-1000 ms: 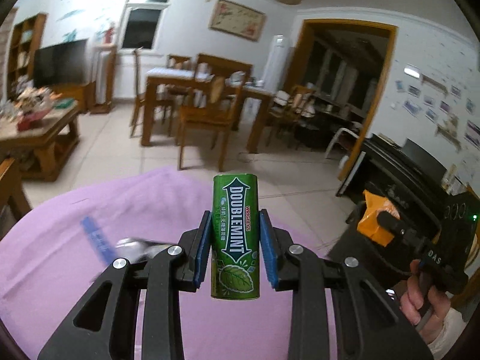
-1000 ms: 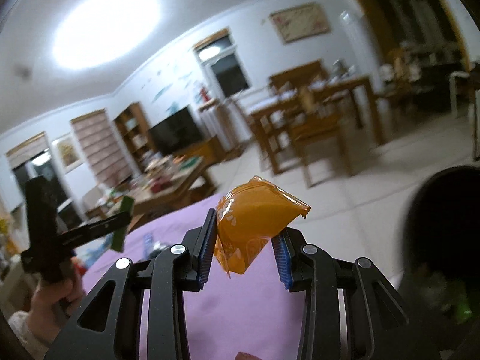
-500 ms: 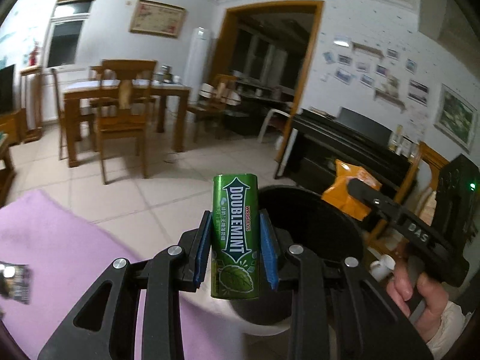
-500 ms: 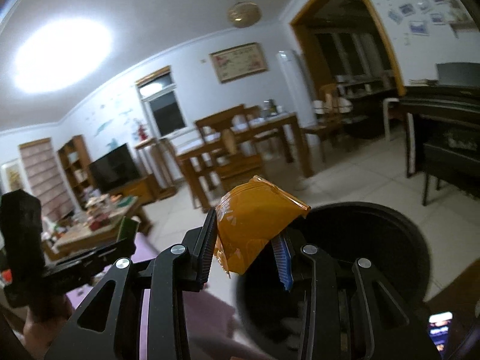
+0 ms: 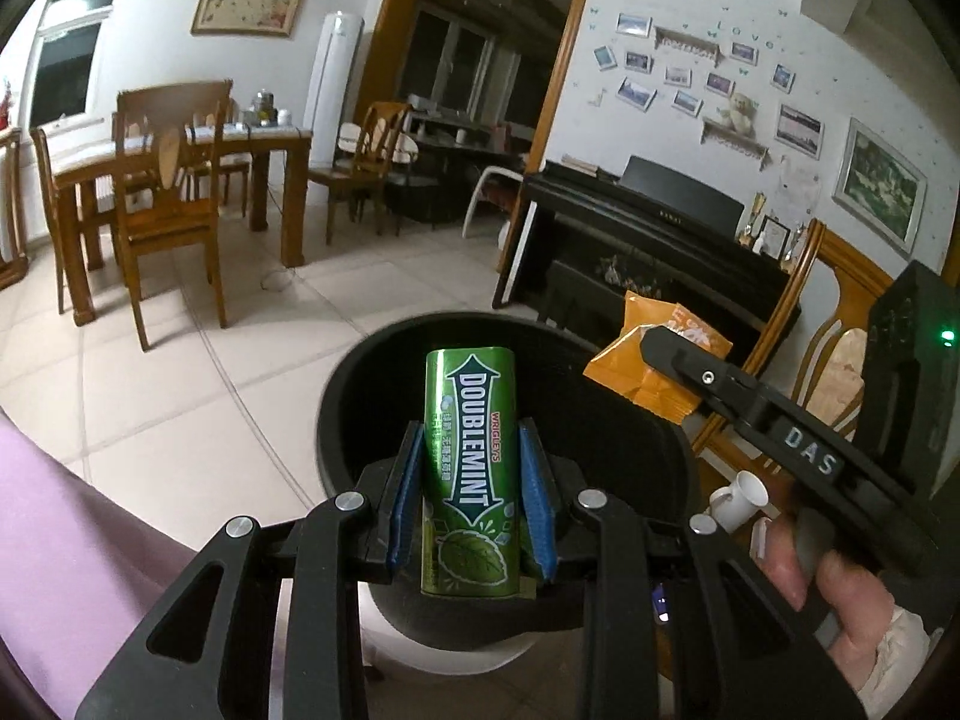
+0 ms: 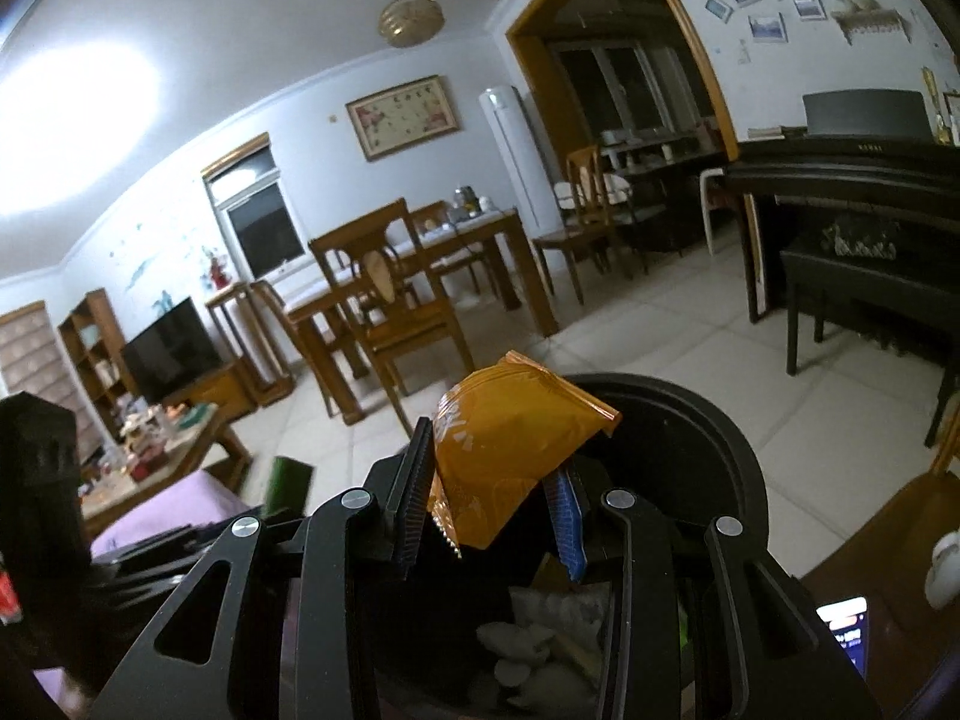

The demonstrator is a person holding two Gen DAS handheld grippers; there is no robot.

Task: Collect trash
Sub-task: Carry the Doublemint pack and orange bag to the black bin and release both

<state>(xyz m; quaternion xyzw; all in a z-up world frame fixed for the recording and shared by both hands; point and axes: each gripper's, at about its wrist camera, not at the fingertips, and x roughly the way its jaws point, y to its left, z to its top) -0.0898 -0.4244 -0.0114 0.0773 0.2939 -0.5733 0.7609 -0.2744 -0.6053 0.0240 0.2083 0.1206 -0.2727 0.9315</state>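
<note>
Over the black bin (image 5: pixel 372 414), tongs grip a green Doublemint tin (image 5: pixel 471 468)

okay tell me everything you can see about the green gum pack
The green gum pack is a tall, slim container with rounded edges and a glossy, metallic-looking green finish. Its front reads DOUBLEMINT in white on a dark double-headed arrow, with WRIGLEY'S in small red letters and a mint leaf near the bottom. It stands upright, clamped at its lower sides between the blue pads of the left gripper. It is held over the open mouth of the black bin. Nothing else touches it.
</note>
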